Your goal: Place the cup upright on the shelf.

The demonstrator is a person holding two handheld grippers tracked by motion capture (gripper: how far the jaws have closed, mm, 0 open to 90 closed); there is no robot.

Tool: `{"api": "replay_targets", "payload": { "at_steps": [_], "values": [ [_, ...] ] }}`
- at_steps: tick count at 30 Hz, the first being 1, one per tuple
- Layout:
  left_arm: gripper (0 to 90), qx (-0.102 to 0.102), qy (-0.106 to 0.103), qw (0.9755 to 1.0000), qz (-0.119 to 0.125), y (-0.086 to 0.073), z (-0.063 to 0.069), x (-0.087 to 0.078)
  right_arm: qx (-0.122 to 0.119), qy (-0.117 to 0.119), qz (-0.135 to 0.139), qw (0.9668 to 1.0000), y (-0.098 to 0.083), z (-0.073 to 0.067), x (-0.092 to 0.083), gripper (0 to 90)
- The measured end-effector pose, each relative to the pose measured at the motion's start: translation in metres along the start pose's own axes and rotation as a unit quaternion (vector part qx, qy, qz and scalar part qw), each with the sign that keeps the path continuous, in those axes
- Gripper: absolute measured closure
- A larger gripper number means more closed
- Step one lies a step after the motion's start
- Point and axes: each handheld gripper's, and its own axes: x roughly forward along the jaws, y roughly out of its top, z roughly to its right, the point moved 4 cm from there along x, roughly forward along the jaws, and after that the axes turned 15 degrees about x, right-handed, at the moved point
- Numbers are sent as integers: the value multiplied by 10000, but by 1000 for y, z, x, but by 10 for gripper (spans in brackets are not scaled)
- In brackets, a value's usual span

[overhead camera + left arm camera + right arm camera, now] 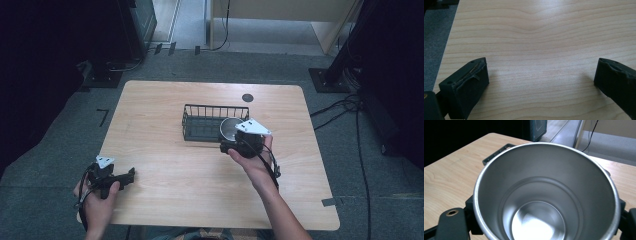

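Steel cup [546, 192] shiny, empty, clamped in right gripper [245, 140]; left gripper [541, 77] spread wide.

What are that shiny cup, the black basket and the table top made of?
The cup looks like brushed steel: silvery, with soft reflections inside. The right gripper holds it over the basket, which looks like thin metal wire with a black coating; whether paint or plastic, I cannot tell. The table shows pale wood grain, smooth and matt, possibly a laminate rather than solid wood.
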Motion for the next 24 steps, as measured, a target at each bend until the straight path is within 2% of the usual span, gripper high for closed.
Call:
{"api": "replay_targets", "payload": {
  "at_steps": [10, 24],
  "values": [
    [0, -10, 2, 10000, 9, 0, 0, 0, 44, -111, 78, 9999, 15, 2, 12, 181],
    [0, -10, -1, 10000, 7, 0, 0, 0, 114, -310, 173, 9993, 40, 6, 38, 181]
  ]
}}
